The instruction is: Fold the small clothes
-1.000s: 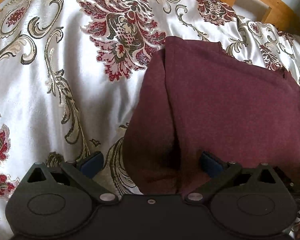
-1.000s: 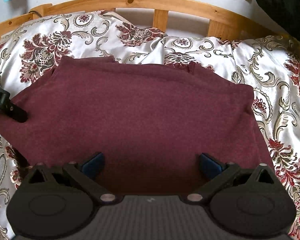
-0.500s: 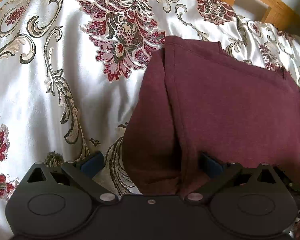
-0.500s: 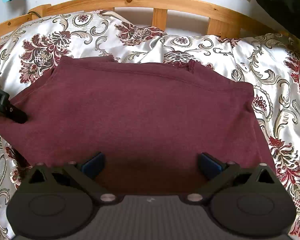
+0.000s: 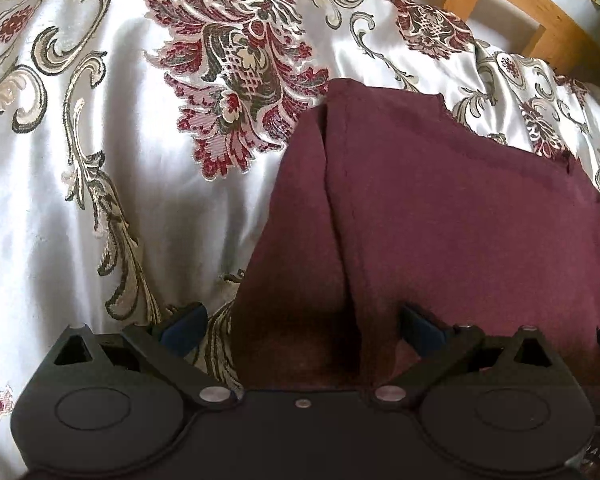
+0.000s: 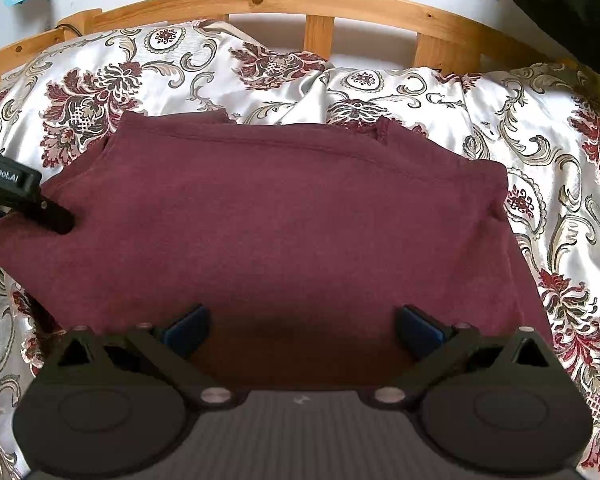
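A maroon garment (image 6: pixel 284 216) lies folded flat on the floral bedspread (image 6: pixel 540 152). In the left wrist view the garment (image 5: pixel 440 220) fills the right half, with a folded edge running down its left side. My left gripper (image 5: pixel 300 326) is open, its jaws wide apart over the garment's near left corner. My right gripper (image 6: pixel 302 326) is open over the garment's near edge. The left gripper's tip also shows in the right wrist view (image 6: pixel 56 220), resting on the garment's left edge.
A wooden bed frame (image 6: pixel 320 12) runs along the back, with a white wall and posters behind it. A dark object (image 6: pixel 572 0) hangs at the top right. Bare bedspread (image 5: pixel 100 160) lies left of the garment.
Both grippers have shifted only slightly. The garment's left fold looks a little flatter than a second ago.
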The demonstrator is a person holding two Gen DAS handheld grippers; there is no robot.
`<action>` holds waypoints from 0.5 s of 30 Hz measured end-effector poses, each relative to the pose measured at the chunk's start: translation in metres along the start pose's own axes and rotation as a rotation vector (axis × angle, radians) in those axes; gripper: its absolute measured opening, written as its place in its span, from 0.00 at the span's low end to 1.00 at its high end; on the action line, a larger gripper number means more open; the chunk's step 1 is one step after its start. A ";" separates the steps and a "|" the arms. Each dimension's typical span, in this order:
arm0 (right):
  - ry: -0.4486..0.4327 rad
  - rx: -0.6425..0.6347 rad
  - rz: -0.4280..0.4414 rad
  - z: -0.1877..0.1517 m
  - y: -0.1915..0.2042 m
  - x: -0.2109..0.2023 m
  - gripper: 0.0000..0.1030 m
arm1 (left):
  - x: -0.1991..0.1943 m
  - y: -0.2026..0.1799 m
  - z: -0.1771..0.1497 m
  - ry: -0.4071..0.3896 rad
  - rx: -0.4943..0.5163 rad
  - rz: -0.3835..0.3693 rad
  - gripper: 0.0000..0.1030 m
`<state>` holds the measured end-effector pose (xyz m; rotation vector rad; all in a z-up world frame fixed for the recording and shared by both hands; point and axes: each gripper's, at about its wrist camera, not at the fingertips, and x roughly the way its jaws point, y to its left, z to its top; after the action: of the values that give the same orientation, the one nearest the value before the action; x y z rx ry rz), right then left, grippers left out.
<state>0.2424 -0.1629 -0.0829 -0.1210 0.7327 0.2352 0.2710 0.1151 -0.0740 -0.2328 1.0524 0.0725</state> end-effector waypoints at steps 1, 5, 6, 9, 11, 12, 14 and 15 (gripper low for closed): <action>0.001 0.000 0.000 0.000 0.000 0.000 1.00 | -0.001 0.000 0.000 0.001 -0.003 -0.002 0.99; 0.001 0.000 0.000 0.001 0.001 0.000 1.00 | -0.005 0.001 -0.003 0.008 -0.021 -0.022 0.91; 0.001 0.001 0.000 0.000 0.001 0.000 1.00 | -0.006 0.001 -0.004 0.007 -0.019 -0.029 0.89; 0.001 0.002 0.000 0.000 0.001 -0.001 1.00 | -0.011 0.000 -0.006 -0.004 -0.009 -0.056 0.75; 0.001 0.001 0.000 0.000 0.001 -0.001 1.00 | -0.014 -0.001 -0.007 -0.017 -0.003 -0.059 0.65; 0.003 0.001 0.002 0.000 0.001 -0.002 1.00 | -0.015 -0.002 -0.007 -0.027 0.000 -0.059 0.60; 0.015 0.006 0.012 0.001 -0.001 -0.003 1.00 | -0.019 -0.002 -0.008 -0.049 -0.001 -0.066 0.48; 0.022 0.011 0.019 0.002 -0.002 -0.005 1.00 | -0.021 -0.002 -0.008 -0.056 0.002 -0.067 0.46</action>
<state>0.2408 -0.1653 -0.0783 -0.1061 0.7570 0.2477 0.2541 0.1127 -0.0594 -0.2629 0.9878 0.0179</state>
